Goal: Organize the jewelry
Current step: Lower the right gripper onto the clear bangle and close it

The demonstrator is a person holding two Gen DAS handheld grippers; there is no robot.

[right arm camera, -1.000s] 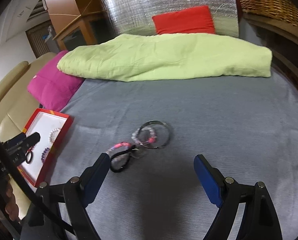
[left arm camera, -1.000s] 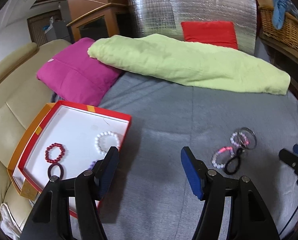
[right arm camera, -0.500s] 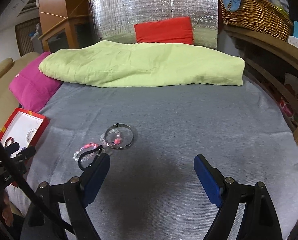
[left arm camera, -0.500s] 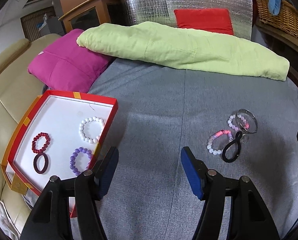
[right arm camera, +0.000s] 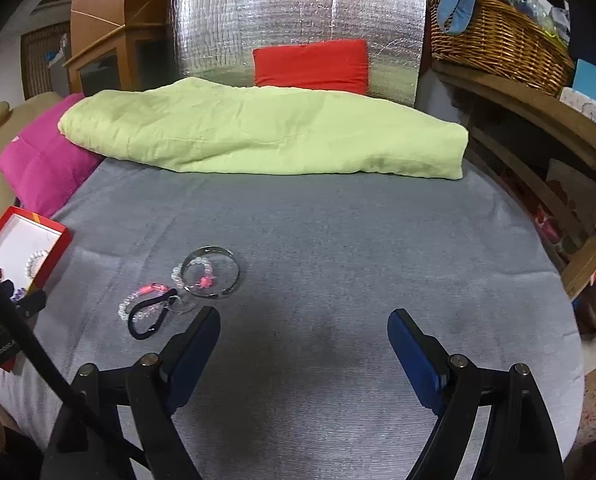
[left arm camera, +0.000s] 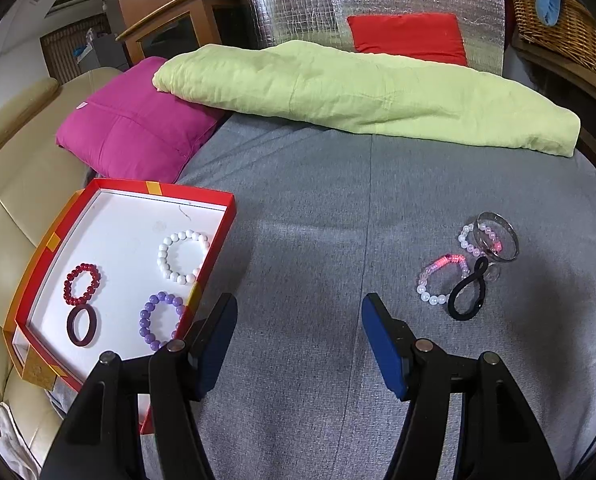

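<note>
**Four pieces boxed, a small tangle left on the bed**

At the far left, the red box (left arm camera: 221,236) sits at the edge of the grey bed cover (left arm camera: 318,208), its white floor holding a red bead bracelet (left arm camera: 81,284), a dark ring-shaped band (left arm camera: 82,326), a white bead bracelet (left arm camera: 182,256) and a purple bead bracelet (left arm camera: 159,320), each lying apart from the others. The left gripper (left arm camera: 298,328) hangs over bare cover just right of the box, jaws apart and empty.

Further right lies the cluster not yet sorted: a pale bead bracelet with a pink knot (left arm camera: 438,280), a black hair tie (left arm camera: 468,294) overlapping it, and a silver bangle (left arm camera: 498,236) resting over another pale bead bracelet (left arm camera: 468,236). The right gripper (right arm camera: 304,340) hovers just right of that cluster, jaws spread wide with nothing between them.

All of it looks light. The bead bracelets are probably elastic, so they will sag and roll; pinching across one side of the loop should hold best. The hair tie is soft and will likely drag its neighbour along unless lifted by its free end. The bangle is stiff and smooth, so it may slip; take it across the rim.

The left view shows the box's contents fully. The right view shows only a corner of the box, but gives the cluster closer, including a small clear ring-like piece beside the hair tie that I cannot identify.
</note>
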